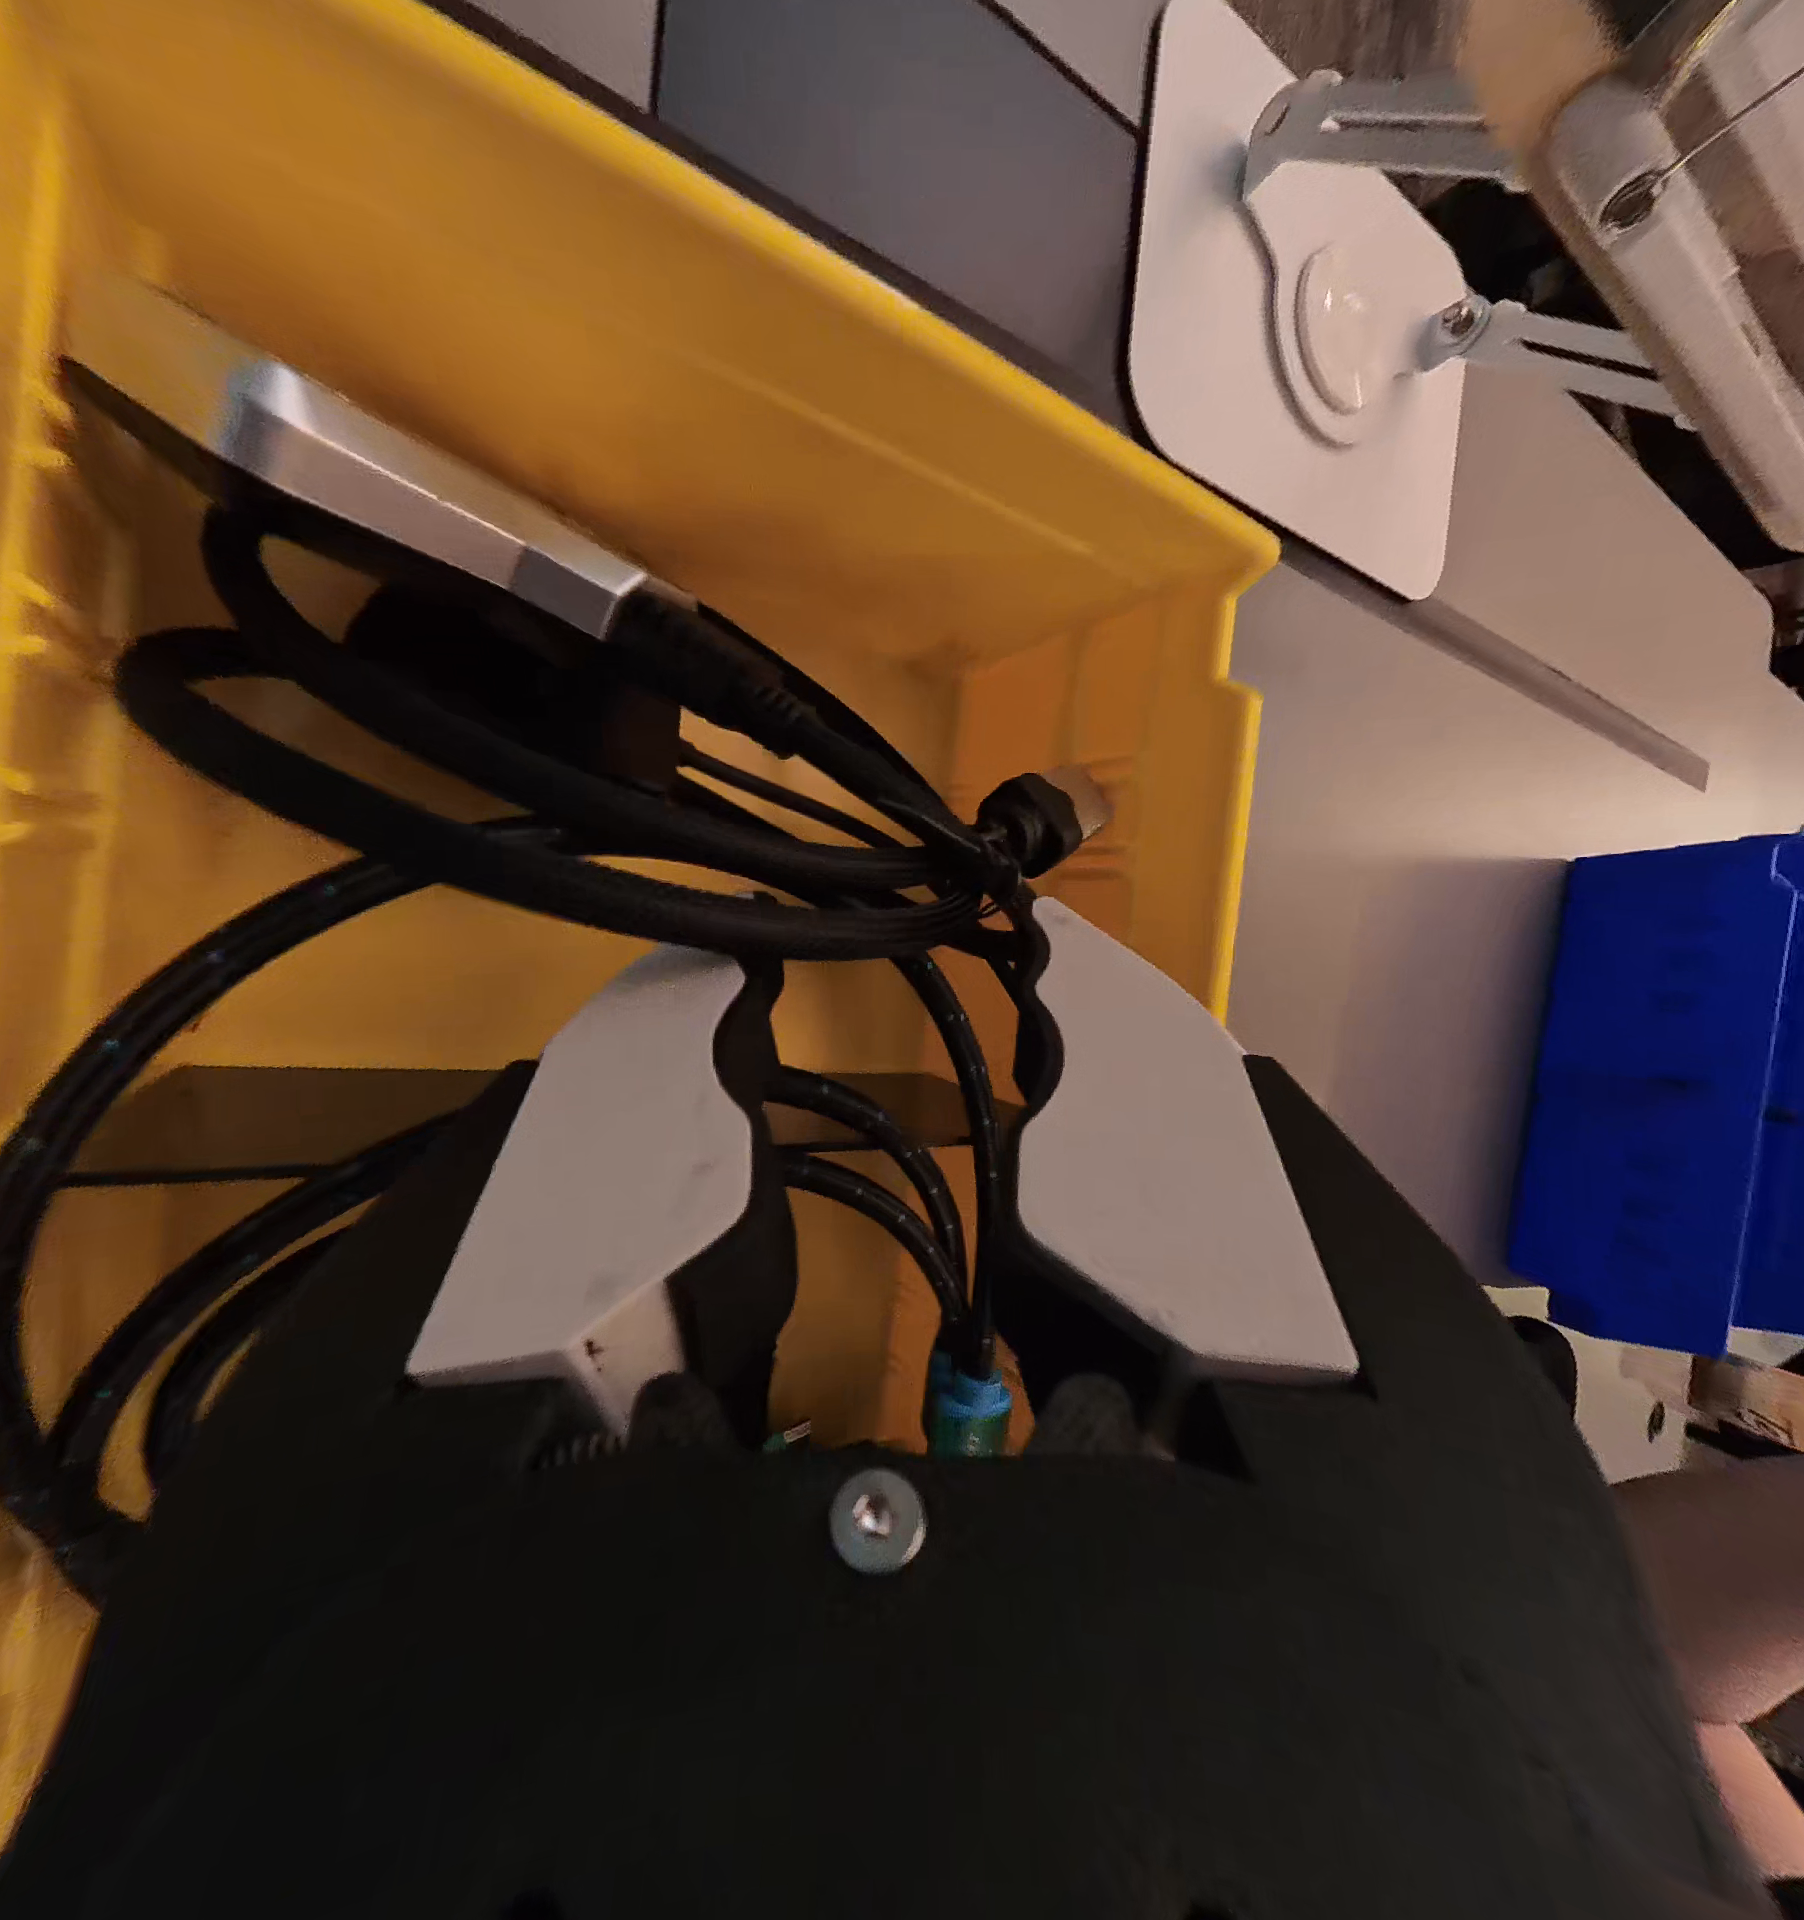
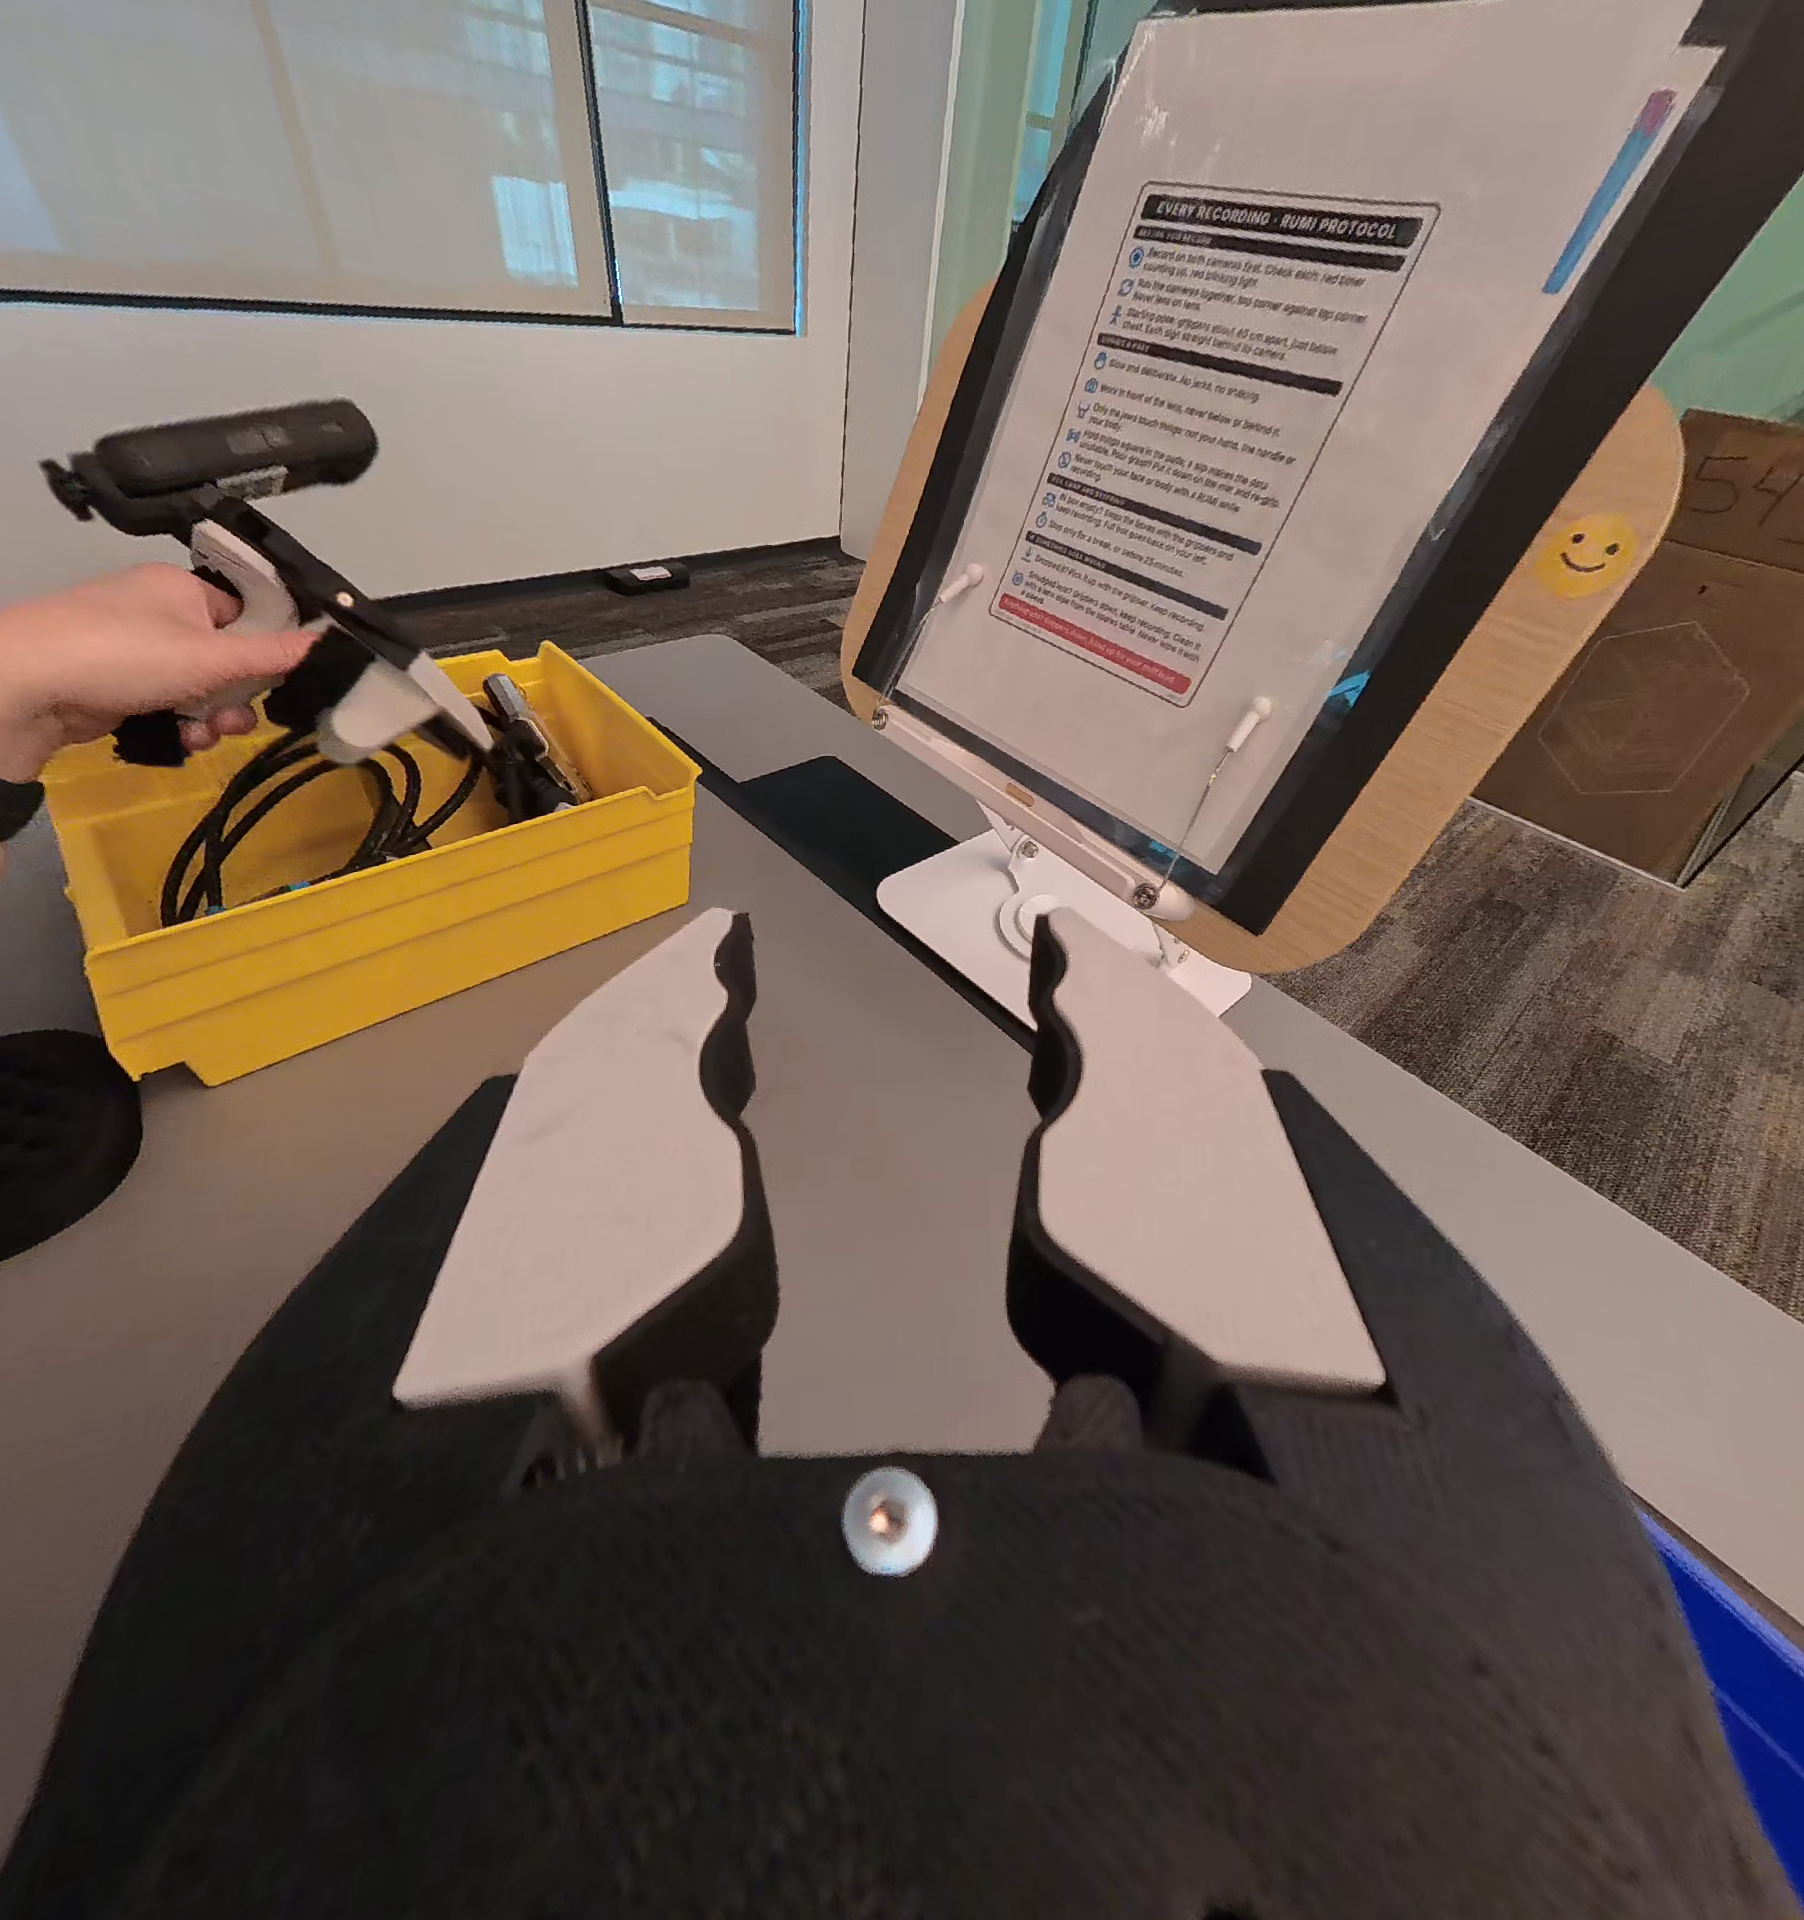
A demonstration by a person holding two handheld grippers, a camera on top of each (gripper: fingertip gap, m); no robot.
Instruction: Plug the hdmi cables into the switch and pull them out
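Cables [image 1: 524, 873] are seen coiled and tied in the yellow bin [image 1: 669, 343] in the left wrist view, beside the silver switch [image 1: 410, 488]; the left gripper [image 1: 887, 935] is held above them, jaws parted, nothing gripped. In the right wrist view the right gripper [image 2: 893, 935] is held over the bare worktop [image 2: 856, 1143], jaws open and empty. A whole bundle could be dragged out if one loop is snagged.

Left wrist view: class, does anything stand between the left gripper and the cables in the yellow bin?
Nothing visible does. The left gripper is open, reaching into the yellow bin, with black cables just ahead of its fingertips and some running between its fingers. The silver switch lies farther in, beyond the bundle.
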